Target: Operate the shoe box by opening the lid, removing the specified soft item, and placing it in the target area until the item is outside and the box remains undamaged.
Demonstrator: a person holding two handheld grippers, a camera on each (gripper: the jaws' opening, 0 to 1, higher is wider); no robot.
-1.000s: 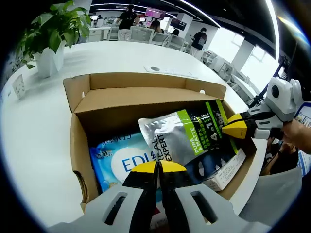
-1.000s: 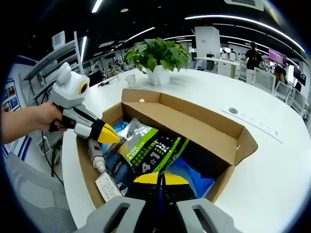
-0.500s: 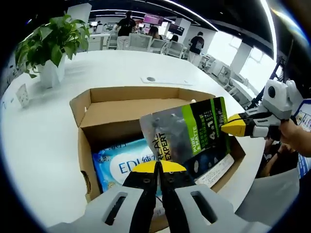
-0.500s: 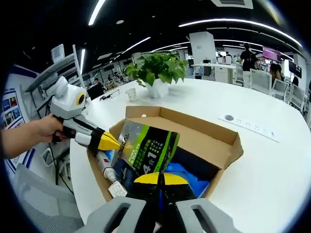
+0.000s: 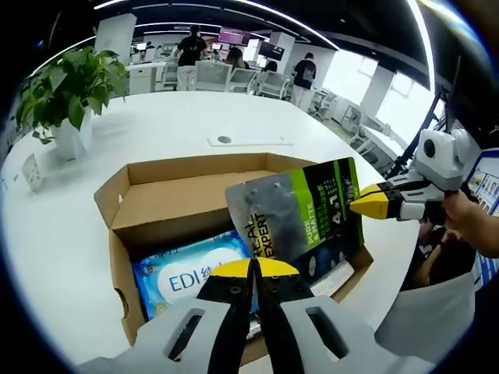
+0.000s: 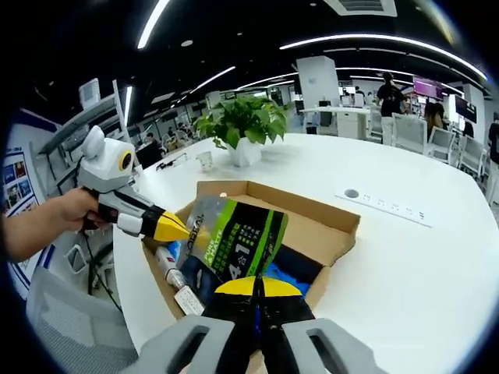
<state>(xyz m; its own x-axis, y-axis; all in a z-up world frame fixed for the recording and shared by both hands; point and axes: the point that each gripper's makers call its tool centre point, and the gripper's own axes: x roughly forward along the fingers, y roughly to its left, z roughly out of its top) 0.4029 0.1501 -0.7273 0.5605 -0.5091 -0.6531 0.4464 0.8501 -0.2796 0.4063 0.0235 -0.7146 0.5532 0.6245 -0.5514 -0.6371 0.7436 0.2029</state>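
One open shoe box sits on the white table, one silver-green pouch lifted above it. The right gripper and left gripper each pinch a pouch edge. The left gripper view alone shows the blue wipes pack.

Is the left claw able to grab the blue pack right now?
Probably not: the left claw is shut on the green pouch, though the blue pack lies open to view in the box.

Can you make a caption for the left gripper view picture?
Two grippers lift a green-and-silver pouch out of an open cardboard box.
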